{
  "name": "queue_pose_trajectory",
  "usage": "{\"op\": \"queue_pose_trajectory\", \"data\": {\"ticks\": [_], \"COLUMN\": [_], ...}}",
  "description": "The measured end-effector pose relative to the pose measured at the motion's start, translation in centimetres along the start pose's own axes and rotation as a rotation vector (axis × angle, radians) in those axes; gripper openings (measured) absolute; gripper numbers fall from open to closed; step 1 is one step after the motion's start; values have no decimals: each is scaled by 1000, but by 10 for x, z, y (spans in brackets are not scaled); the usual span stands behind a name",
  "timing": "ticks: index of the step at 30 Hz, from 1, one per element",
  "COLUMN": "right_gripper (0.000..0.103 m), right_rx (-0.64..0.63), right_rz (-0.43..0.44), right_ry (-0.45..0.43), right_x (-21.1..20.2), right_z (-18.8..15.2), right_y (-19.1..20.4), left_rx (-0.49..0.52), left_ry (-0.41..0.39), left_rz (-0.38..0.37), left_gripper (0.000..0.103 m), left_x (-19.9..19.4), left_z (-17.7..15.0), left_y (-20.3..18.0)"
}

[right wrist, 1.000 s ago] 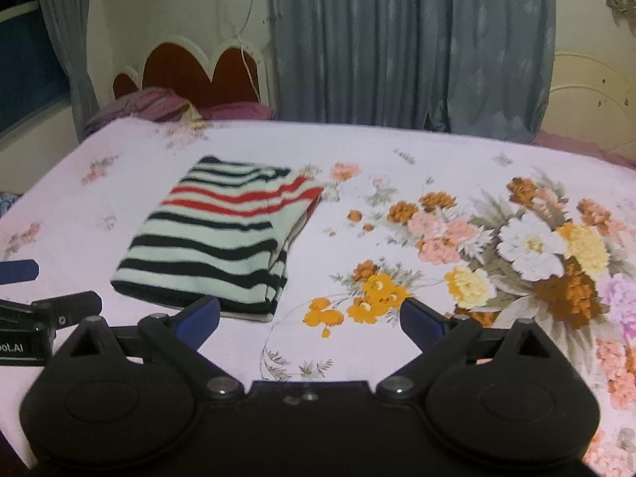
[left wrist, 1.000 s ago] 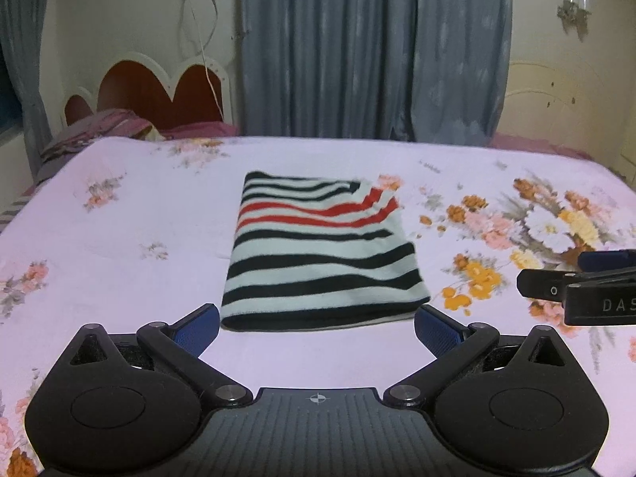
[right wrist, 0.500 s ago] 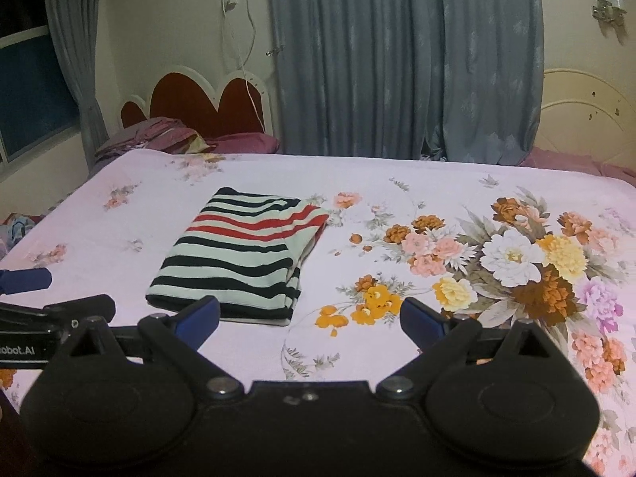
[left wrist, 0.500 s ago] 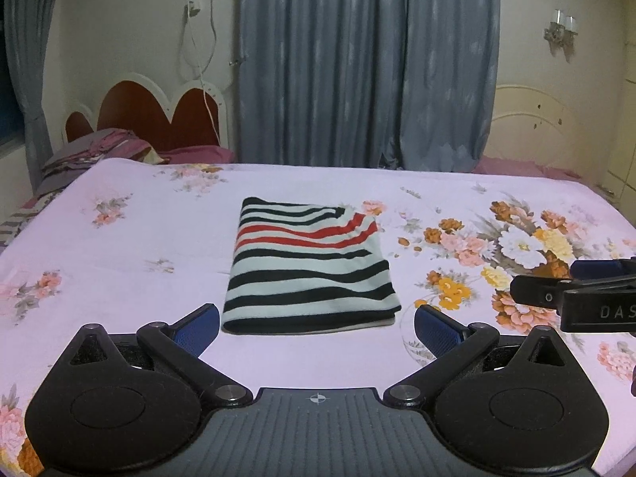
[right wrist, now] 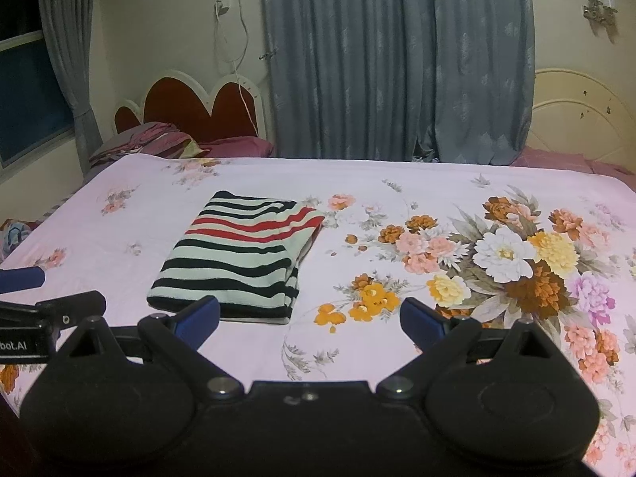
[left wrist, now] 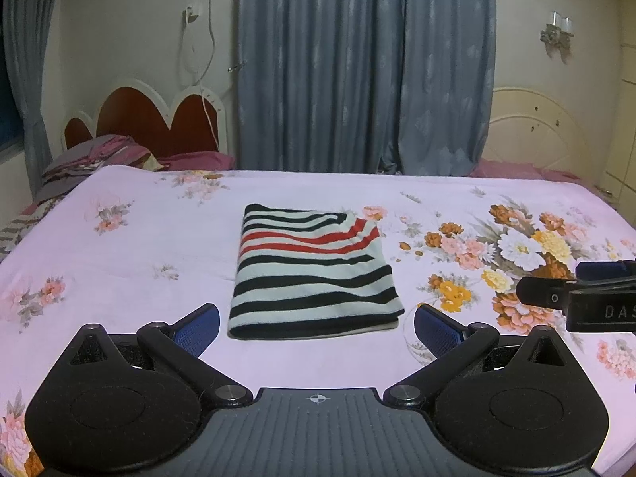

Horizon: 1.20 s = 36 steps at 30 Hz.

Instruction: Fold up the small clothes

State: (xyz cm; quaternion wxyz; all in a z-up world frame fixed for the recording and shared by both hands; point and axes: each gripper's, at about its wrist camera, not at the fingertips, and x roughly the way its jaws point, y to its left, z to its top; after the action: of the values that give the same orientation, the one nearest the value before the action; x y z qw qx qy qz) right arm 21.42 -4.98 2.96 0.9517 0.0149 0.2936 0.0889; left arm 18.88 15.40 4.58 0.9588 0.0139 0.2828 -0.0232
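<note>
Both your grippers have drawn back and risen since a second ago, so the folded shirt (left wrist: 314,274) now looks smaller and farther off on the bed (left wrist: 131,262).

Your left gripper (left wrist: 316,328) hangs with its blue fingers (left wrist: 196,328) spread wide and empty, lined up on the shirt's near edge but clear of it. Your right gripper (right wrist: 310,318) is spread and empty too, held to the right of the shirt over the flower print (right wrist: 512,262). The shirt, striped black, white and red, lies flat as a neat rectangle near the middle of the bed, touched by neither gripper. Pulling both tools away like this probably means the fold is finished and you are leaving it to lie undisturbed. Curtains (left wrist: 365,67) hang behind the bed.
</note>
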Motion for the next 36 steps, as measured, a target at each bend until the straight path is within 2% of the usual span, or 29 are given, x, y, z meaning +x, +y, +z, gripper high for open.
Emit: {"op": "queue_pose_trajectory", "data": {"ticks": [36], "right_gripper": [97], "right_rx": [9], "right_rz": [2], "right_ry": [-10], "right_x": [2], "right_z": [5], "right_y": [15], "left_rx": [4], "left_ry": [-13], "left_rz": [21], "left_gripper": [103], "left_x": [-4], "left_z": [1], "left_y": [10]}}
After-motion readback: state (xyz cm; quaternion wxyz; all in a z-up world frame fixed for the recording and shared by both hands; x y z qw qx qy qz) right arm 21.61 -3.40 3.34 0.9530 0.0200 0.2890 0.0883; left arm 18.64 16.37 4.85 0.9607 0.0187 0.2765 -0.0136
